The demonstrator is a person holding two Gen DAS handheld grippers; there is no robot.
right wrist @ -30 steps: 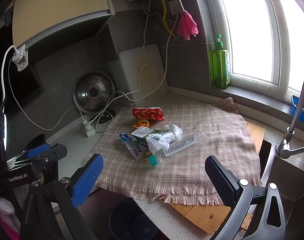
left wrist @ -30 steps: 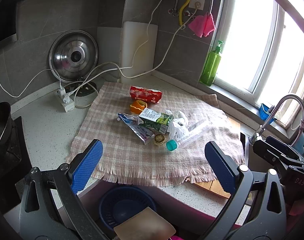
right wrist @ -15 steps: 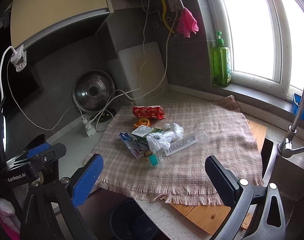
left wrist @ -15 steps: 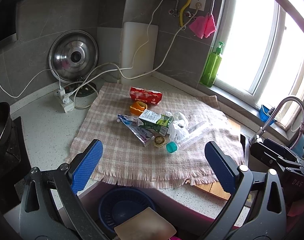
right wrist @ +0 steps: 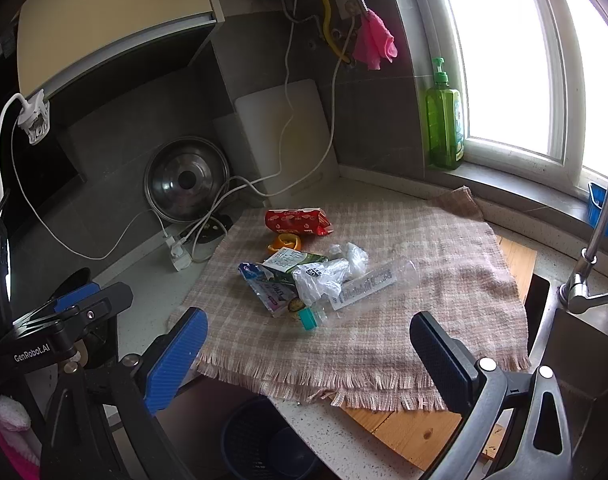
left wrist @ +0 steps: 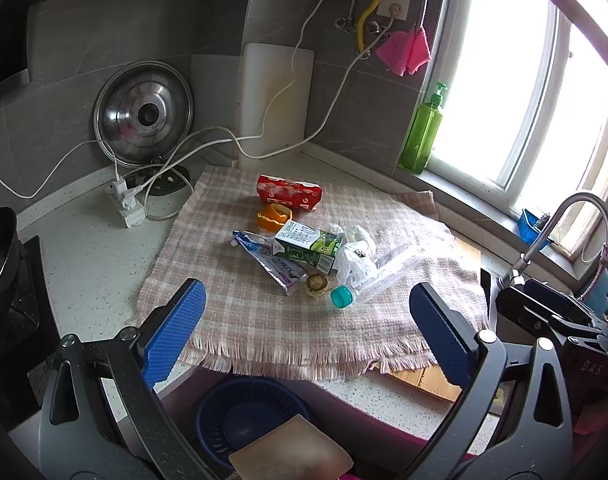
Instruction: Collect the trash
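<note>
A heap of trash lies mid-cloth on a checked cloth (left wrist: 264, 320): a red wrapper (left wrist: 288, 194), orange peel (left wrist: 274, 216), a green carton (left wrist: 308, 244), a blue-white pouch (left wrist: 270, 260), a crumpled white bag (left wrist: 356, 258), a clear bottle (left wrist: 384, 276) with teal cap (left wrist: 341, 296). The right wrist view shows the same wrapper (right wrist: 296, 220), carton (right wrist: 292, 262), bag (right wrist: 324, 276) and bottle (right wrist: 368, 284). My left gripper (left wrist: 308, 334) is open and empty, above the cloth's near edge. My right gripper (right wrist: 308, 354) is open and empty, likewise short of the heap.
A blue basket (left wrist: 244, 416) sits below the counter edge, also in the right wrist view (right wrist: 264, 440). A pot lid (left wrist: 144, 114), white board (left wrist: 278, 92), cables and power strip (left wrist: 126, 204) stand behind. A green soap bottle (left wrist: 422, 132), faucet (right wrist: 596, 248) and sink lie right.
Both grippers have drifted slightly; the views are almost the same. The trash has not moved and both grippers stay open.
</note>
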